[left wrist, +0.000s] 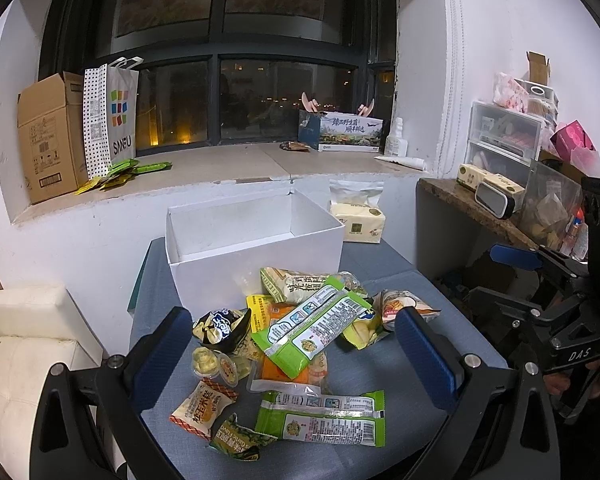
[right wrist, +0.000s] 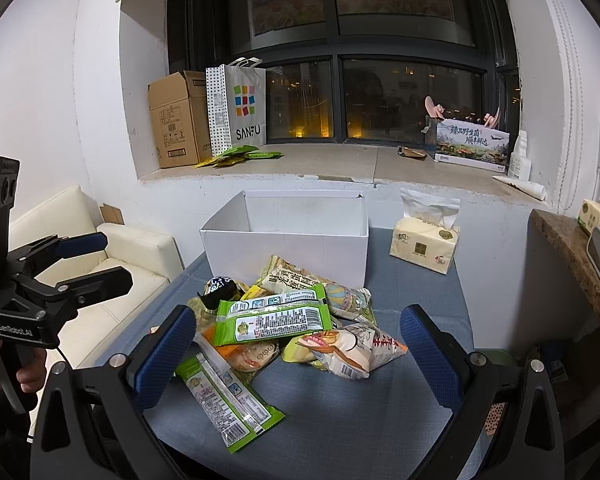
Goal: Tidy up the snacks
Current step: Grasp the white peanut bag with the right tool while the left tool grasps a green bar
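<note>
Left wrist view shows your left gripper (left wrist: 292, 344) with jaws spread wide and holding nothing, poised over the snack pile (left wrist: 300, 320) in the lower middle of the frame. Right wrist view shows the same for your right gripper (right wrist: 296, 340): jaws wide, nothing between them. The white box (left wrist: 256, 248) stands open just behind the pile, at the centre of both views, and looks empty.

The packets overlap loosely, so closing on the top green packet (left wrist: 312, 320) could catch the orange packet (left wrist: 284, 368) under it or slide the heap across the blue-grey tabletop (left wrist: 400, 376). The wrappers are glossy, crinkled film, likely slippery; a shallow pinch on a flat edge may let one slip out over the box rim. The small jelly cups (left wrist: 214, 364) at the lower left of the pile are round and smooth, so they could roll or squirt sideways. The second green packet (right wrist: 230, 400) lies flat, apart from the heap, and may be hard to get under. The box is thin, light card and would probably shift if bumped.
</note>
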A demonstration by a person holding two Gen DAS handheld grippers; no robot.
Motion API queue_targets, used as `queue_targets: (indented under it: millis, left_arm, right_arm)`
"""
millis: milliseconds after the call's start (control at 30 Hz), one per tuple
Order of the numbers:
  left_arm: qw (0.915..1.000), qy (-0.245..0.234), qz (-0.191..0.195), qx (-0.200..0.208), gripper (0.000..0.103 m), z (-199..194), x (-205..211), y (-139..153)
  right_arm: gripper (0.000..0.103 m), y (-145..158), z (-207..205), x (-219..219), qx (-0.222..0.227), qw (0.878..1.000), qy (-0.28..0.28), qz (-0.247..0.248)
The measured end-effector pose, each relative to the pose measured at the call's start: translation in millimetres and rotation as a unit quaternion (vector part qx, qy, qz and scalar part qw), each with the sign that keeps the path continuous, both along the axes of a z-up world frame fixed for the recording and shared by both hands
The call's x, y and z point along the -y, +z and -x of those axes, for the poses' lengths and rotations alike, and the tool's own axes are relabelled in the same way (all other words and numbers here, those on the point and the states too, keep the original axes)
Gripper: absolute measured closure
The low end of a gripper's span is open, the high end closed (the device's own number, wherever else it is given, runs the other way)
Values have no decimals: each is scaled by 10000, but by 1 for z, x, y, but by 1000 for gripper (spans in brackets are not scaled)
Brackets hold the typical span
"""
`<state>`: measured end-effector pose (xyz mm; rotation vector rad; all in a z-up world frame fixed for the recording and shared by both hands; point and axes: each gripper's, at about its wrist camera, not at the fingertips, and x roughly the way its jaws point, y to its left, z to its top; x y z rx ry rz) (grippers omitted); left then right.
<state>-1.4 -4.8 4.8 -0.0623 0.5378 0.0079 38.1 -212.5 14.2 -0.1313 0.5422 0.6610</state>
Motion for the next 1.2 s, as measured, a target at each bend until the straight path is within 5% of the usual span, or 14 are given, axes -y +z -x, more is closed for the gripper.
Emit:
queue_targets:
  millis: [333, 467, 567, 700, 867, 933, 1033, 1100, 1200]
  left_arm:
    - [9996, 16, 96, 264, 0, 1, -8, -2]
    - [9993, 71, -50, 357, 0, 2, -7, -7]
    - [9997, -103, -18, 199, 0, 1, -5, -10]
    - [9992, -345, 176, -25, 0, -1, -7, -15]
    - [9984, -454, 332, -107, 0, 3, -13, -21]
    - [9983, -471, 319, -148, 0, 3, -13, -24]
    - [9986, -442, 238, -170, 0, 4, -12, -26]
    - [9986, -426, 239, -203, 0, 2, -13, -28]
    - [9984, -450, 241, -260, 0, 0, -14, -32]
  right_arm:
    - [0, -2, -10, 9, -213, 9996, -75, -191]
    - [0, -18, -44, 22, -939, 9937, -262, -546]
    - [0, -44, -85, 33, -1825, 9780, -497, -874]
    - [0, -94, -147, 50, -3159, 9334, -1015, -1365]
    - [0, -164, -181, 66, -4733, 8299, -1255, -2675]
    - [0, -185, -183, 63, -5082, 8000, -1338, -2894]
    - [4, -206, -185, 56, -5397, 7718, -1311, -3097]
    - [37, -214, -187, 52, -5475, 7649, -1308, -3131]
    - [47, -215, -188, 50, -5545, 7572, -1214, -3231]
